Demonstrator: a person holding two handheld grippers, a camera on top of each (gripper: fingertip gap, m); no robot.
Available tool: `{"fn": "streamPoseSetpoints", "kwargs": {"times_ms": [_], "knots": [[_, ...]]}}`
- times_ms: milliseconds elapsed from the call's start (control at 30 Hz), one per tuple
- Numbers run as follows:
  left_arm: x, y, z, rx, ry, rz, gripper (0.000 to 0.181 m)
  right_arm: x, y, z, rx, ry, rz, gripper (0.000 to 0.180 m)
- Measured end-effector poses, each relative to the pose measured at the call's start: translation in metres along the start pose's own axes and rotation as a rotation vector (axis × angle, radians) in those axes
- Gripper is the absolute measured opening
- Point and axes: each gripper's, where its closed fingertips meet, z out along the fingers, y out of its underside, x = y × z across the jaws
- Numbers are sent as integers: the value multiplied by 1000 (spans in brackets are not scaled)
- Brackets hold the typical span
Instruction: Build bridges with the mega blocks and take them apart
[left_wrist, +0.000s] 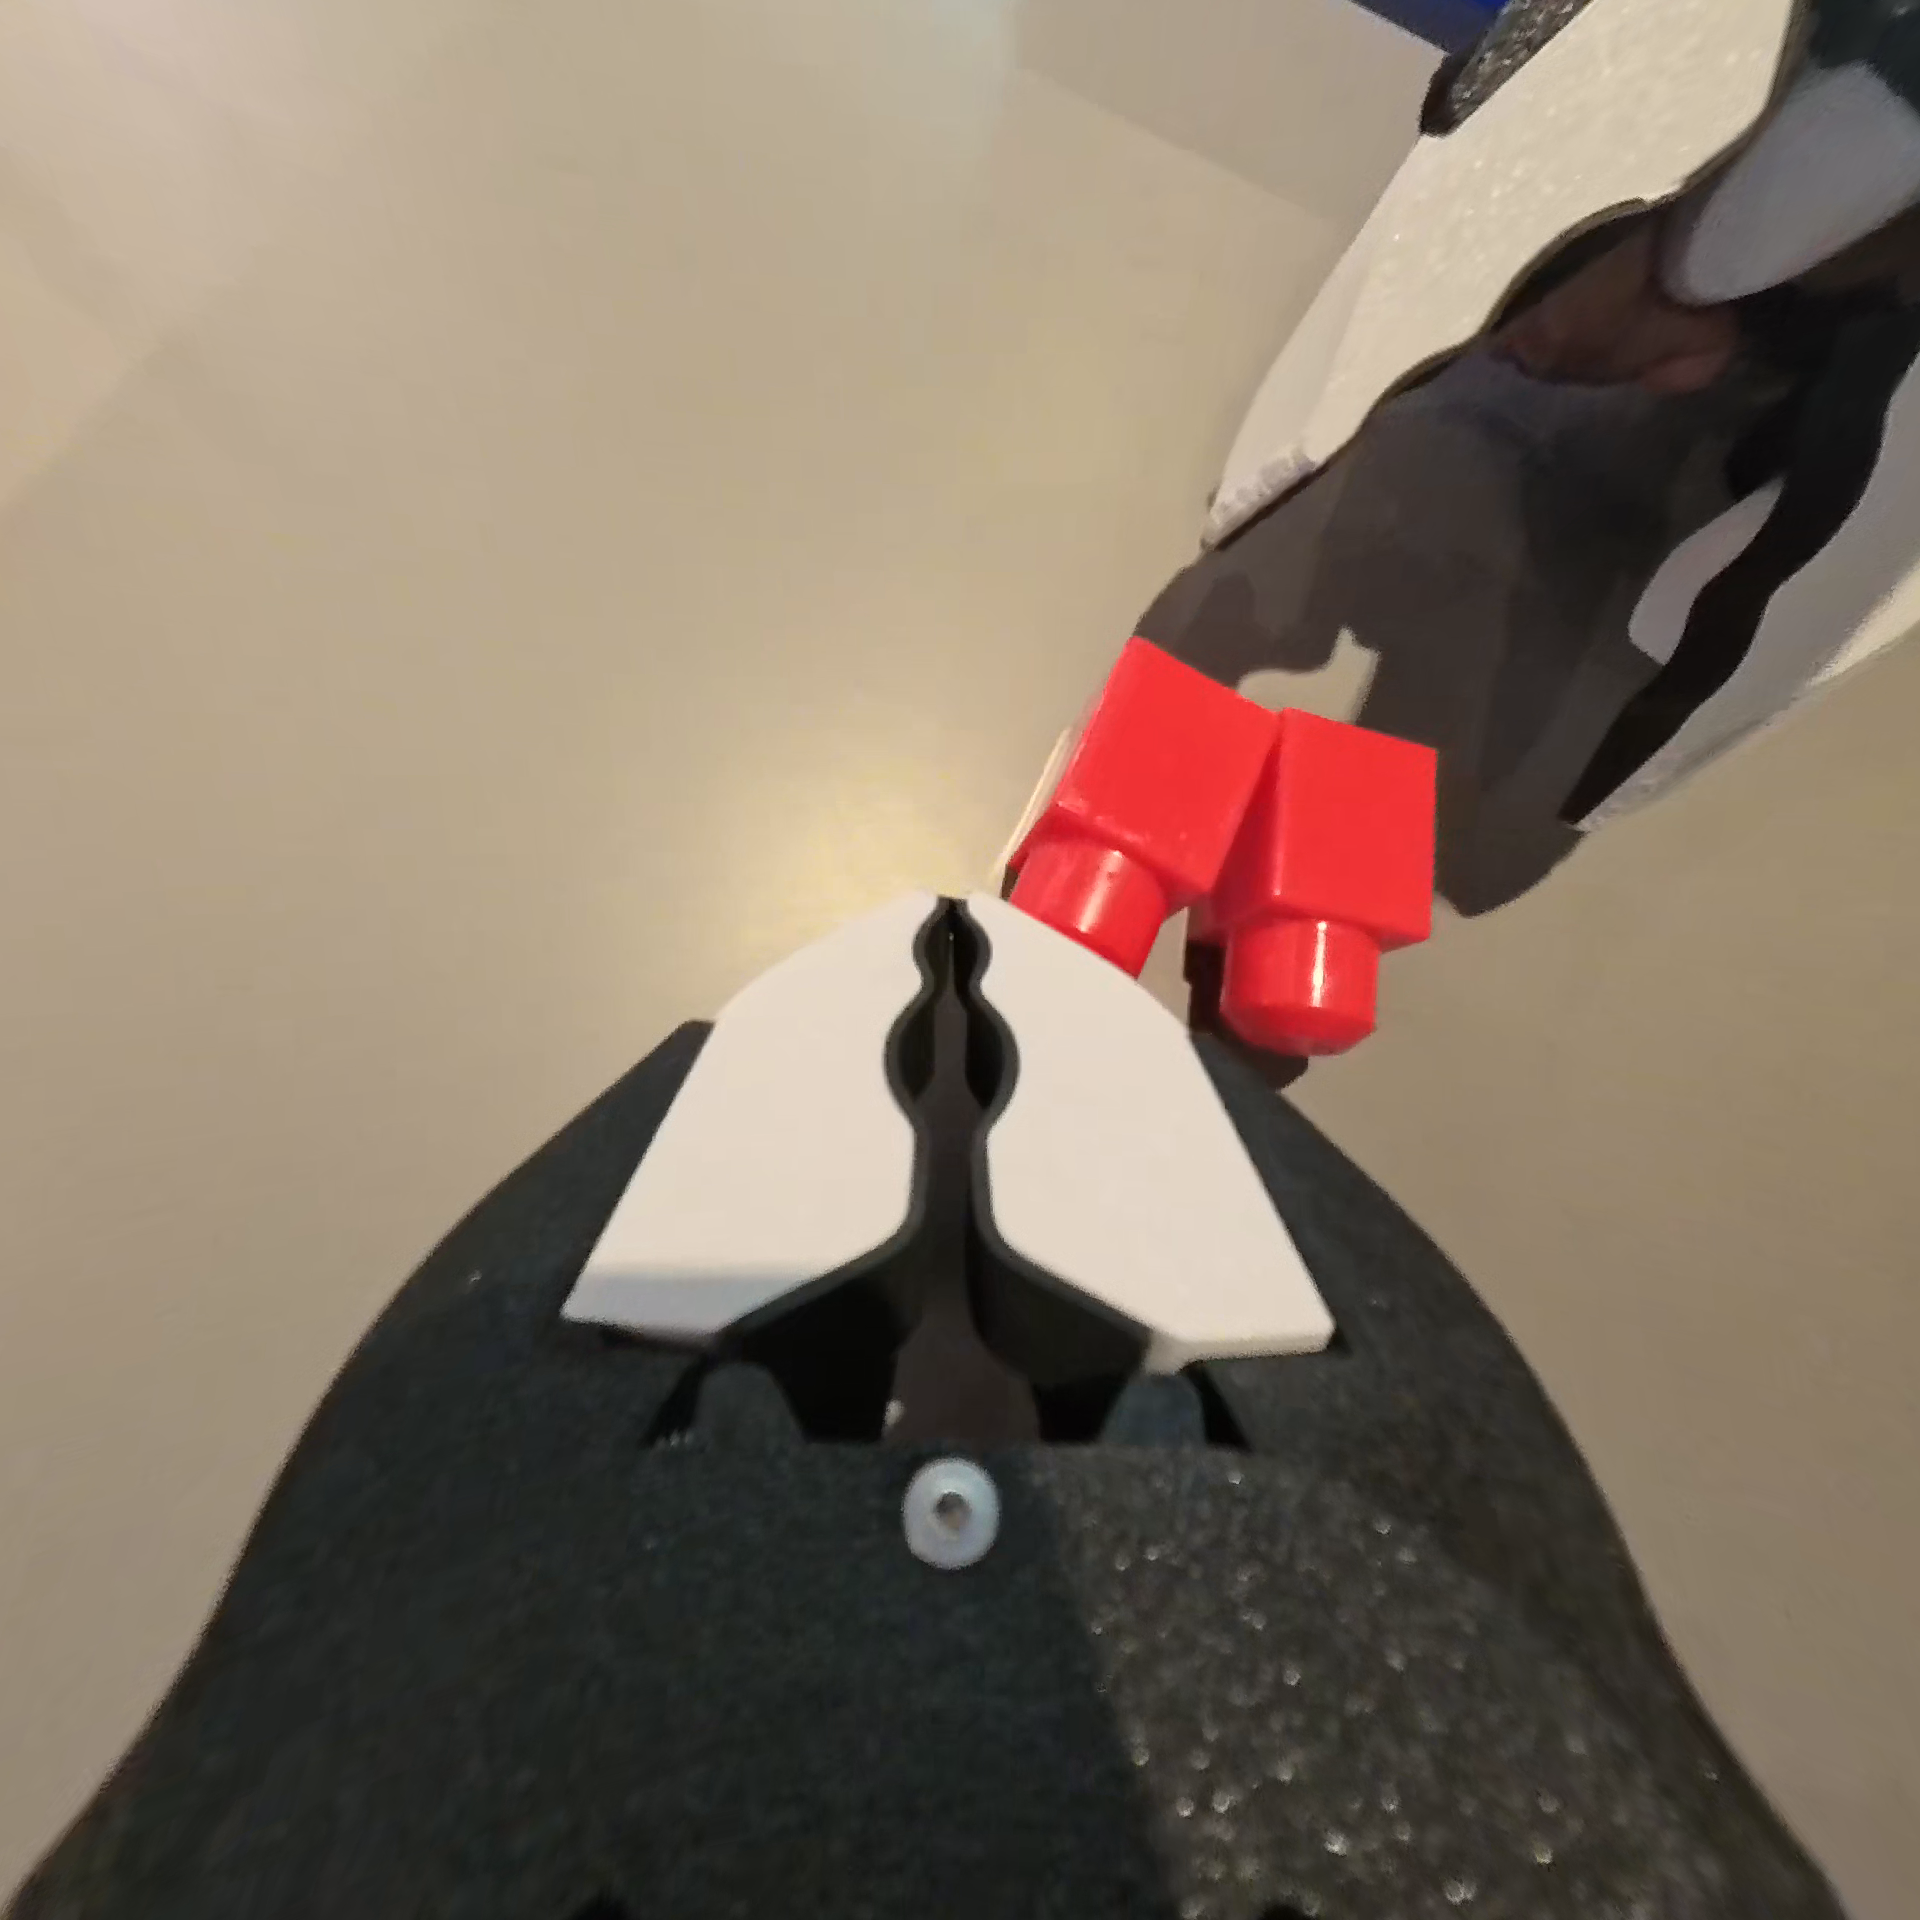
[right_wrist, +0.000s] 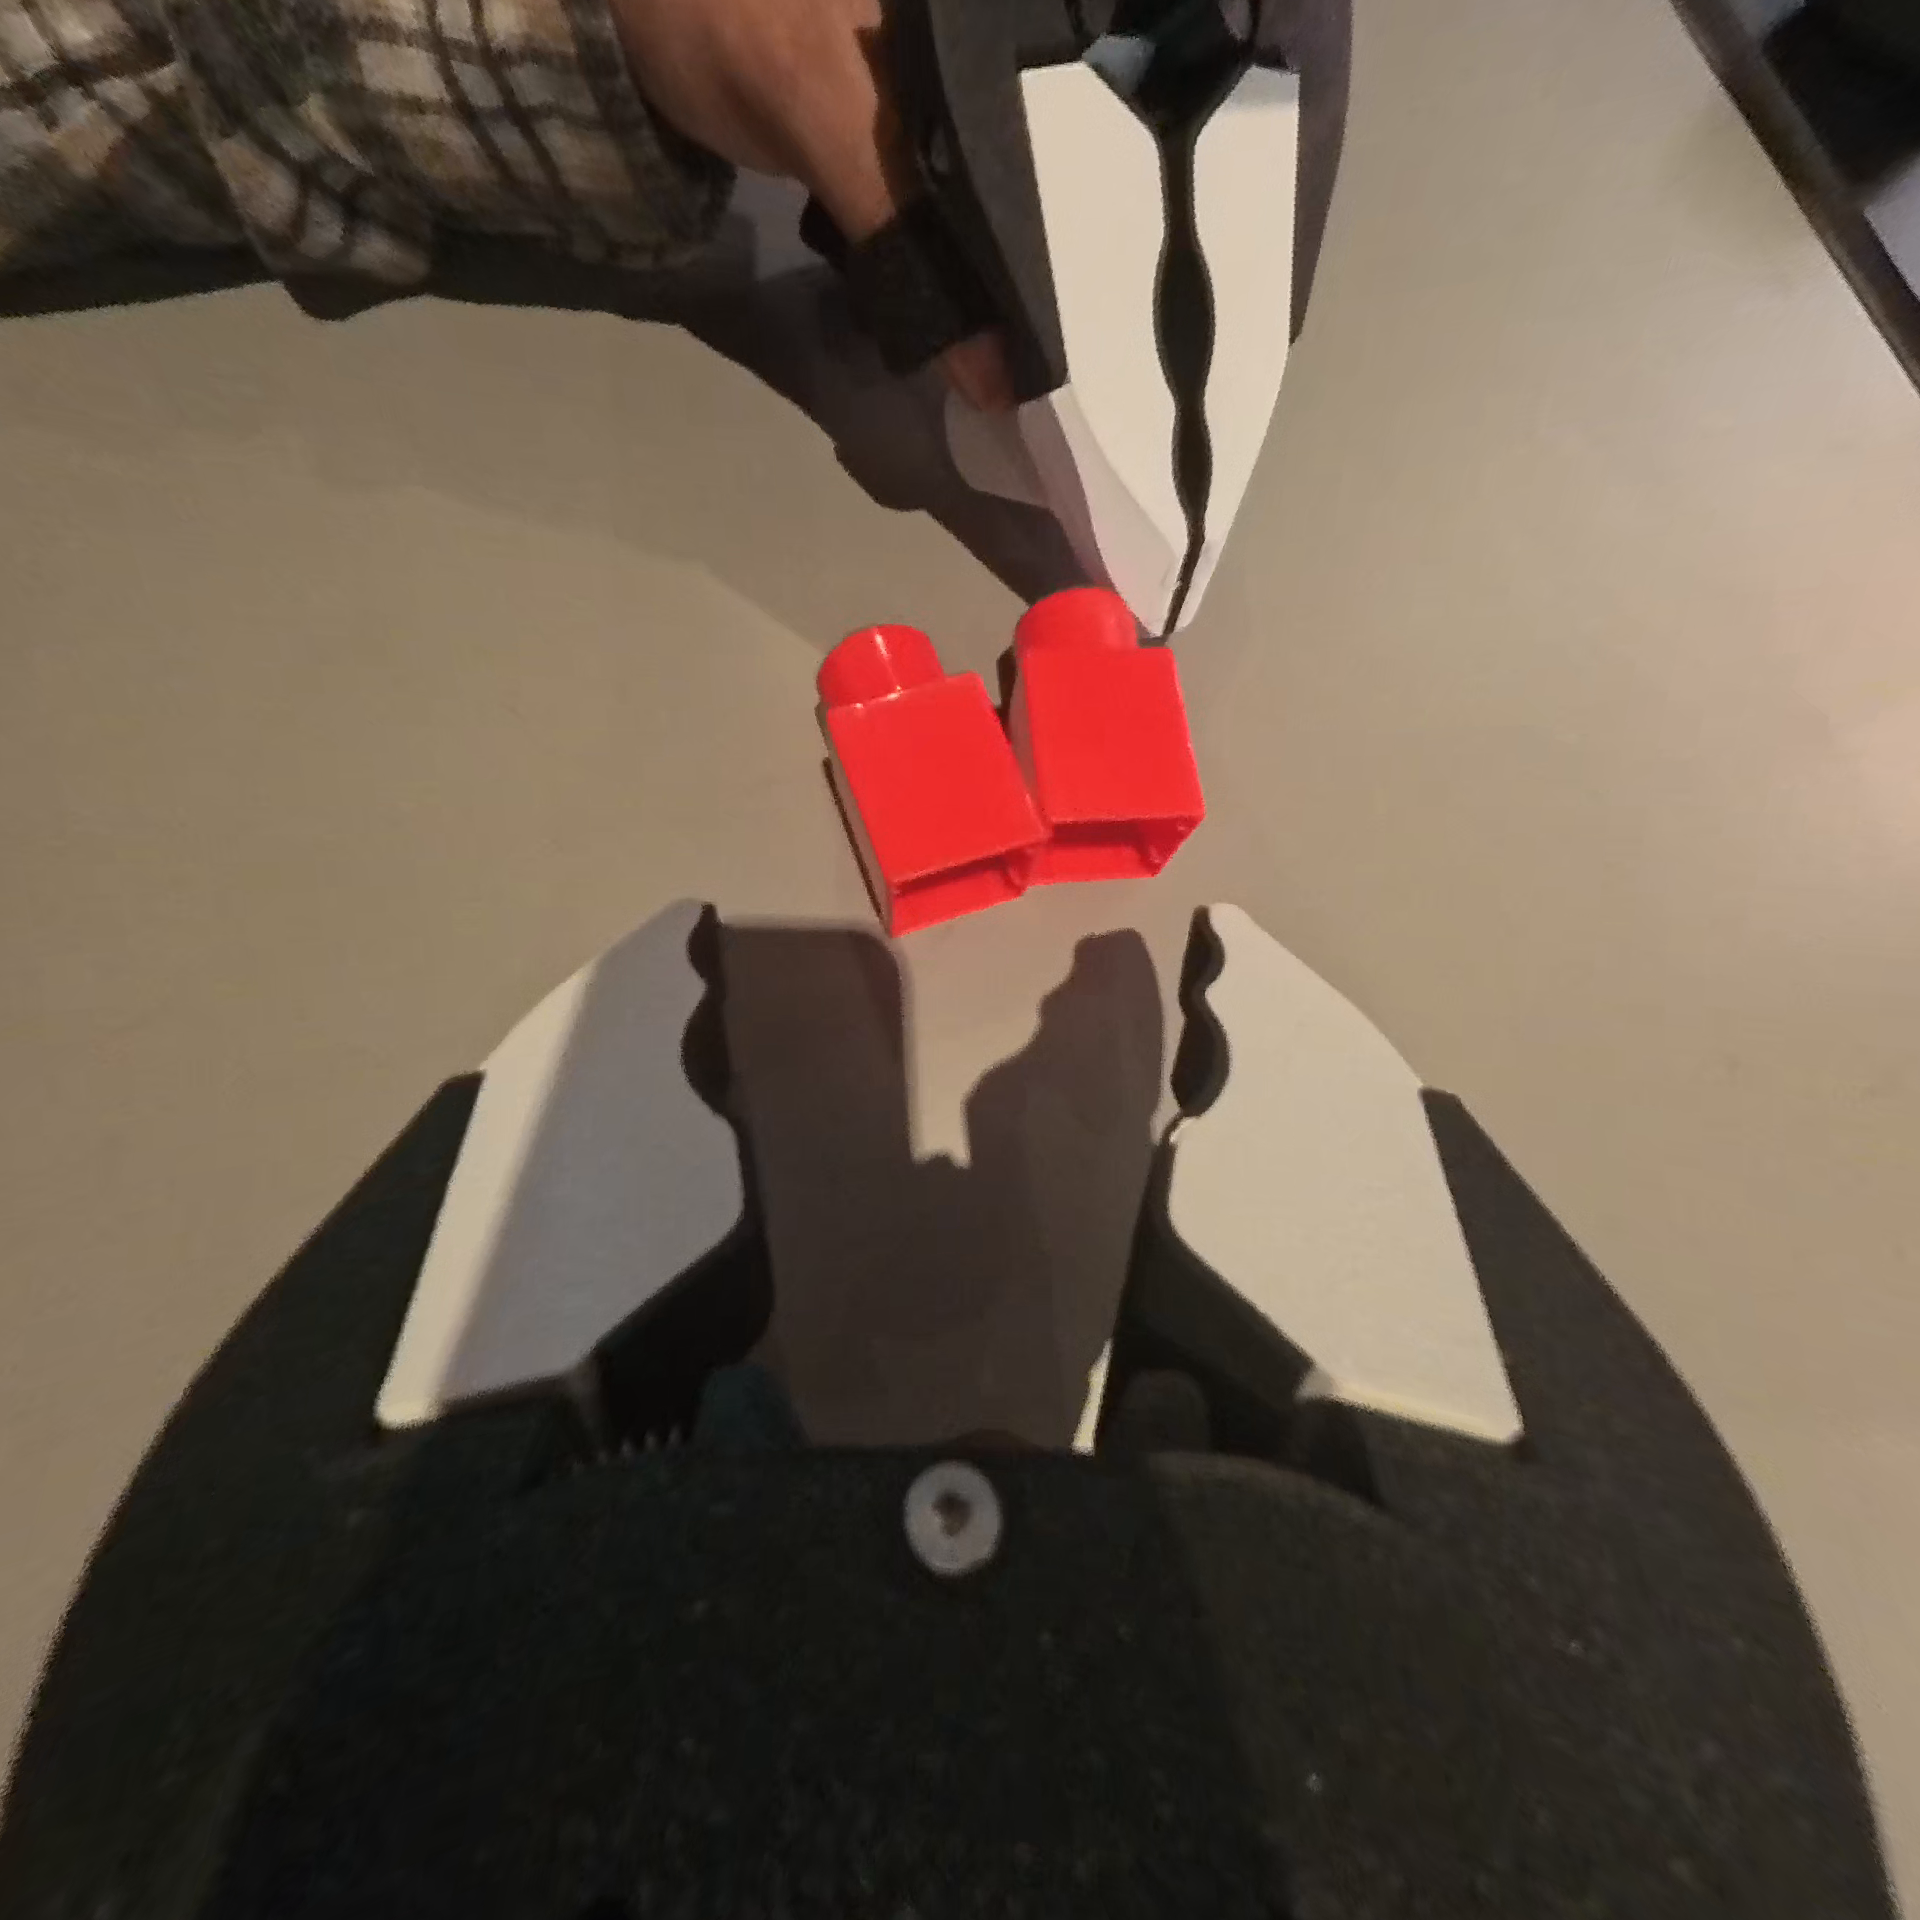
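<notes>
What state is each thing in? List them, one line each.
Left gripper: jaws shut, empty, tip beside the blocks' studs.
Right gripper: jaws open, empty, short of the blocks.
Left red block: lying on its side on the table, loose, stud pointing away from the right gripper.
Right red block: lying on its side against the first, not stacked.
Table: bare beige surface under the blocks.

Both views are dim and warm-toned, with a soft yellowish glow on the surface (left_wrist: 520, 520) just beyond the closed fingers (left_wrist: 810, 1091) in the left wrist view. In the right wrist view, dark, fairly sharp shadows lie between the spread fingers (right_wrist: 582, 1143). Wide-angle bending and blur grow toward the edges; the red blocks (right_wrist: 1008, 758) carry small glare streaks.
</notes>
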Motion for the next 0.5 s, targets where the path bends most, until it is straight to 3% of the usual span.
{"fn": "streamPoseSetpoints", "kwargs": {"times_ms": [33, 500], "knots": [[1, -1, 0, 4, 2, -1, 0, 0, -1, 0, 1, 2, -1, 84], [8, 5, -1, -20, 30, 9, 0, 1, 3, 7, -20, 13, 1, 85]]}}
